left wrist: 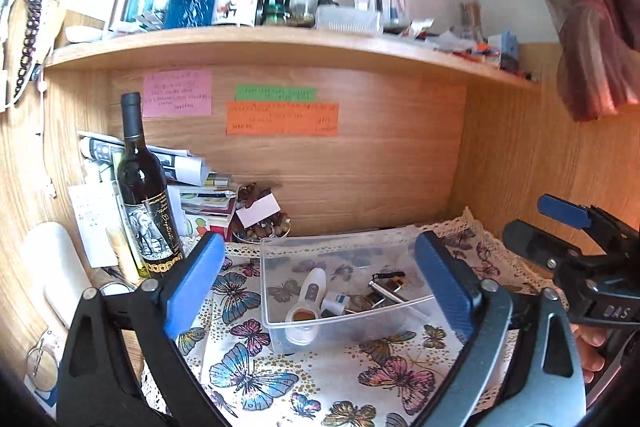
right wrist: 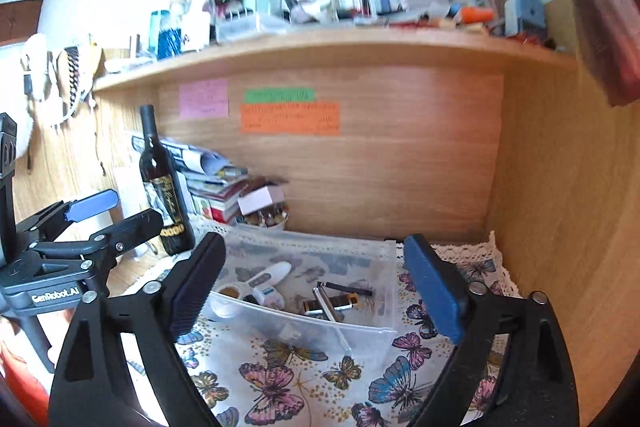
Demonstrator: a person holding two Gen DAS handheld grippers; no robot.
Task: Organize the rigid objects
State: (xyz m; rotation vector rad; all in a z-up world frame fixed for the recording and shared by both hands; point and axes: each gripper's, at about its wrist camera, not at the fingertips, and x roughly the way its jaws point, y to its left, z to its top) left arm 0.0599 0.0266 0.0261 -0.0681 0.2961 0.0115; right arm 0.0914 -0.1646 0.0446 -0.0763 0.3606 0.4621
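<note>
A: Status?

B: Clear bin (left wrist: 344, 283) sits frame centre on the butterfly cloth (left wrist: 256, 379); thermometer (left wrist: 312, 287) and lighter (right wrist: 330, 303) lie inside.

A: Grippers?

B: Left gripper (left wrist: 320, 283) and right gripper (right wrist: 316, 287) both spread wide, empty. I'd stay clear of the wine bottle (left wrist: 146, 195), centre left.

Clear glossy plastic bin (left wrist: 280, 311) on printed cloth (left wrist: 256, 371) — matt wood-grain back panel (left wrist: 380, 167) behind.

Butterfly-print cloth (left wrist: 256, 371), orange note (left wrist: 282, 119)
</note>
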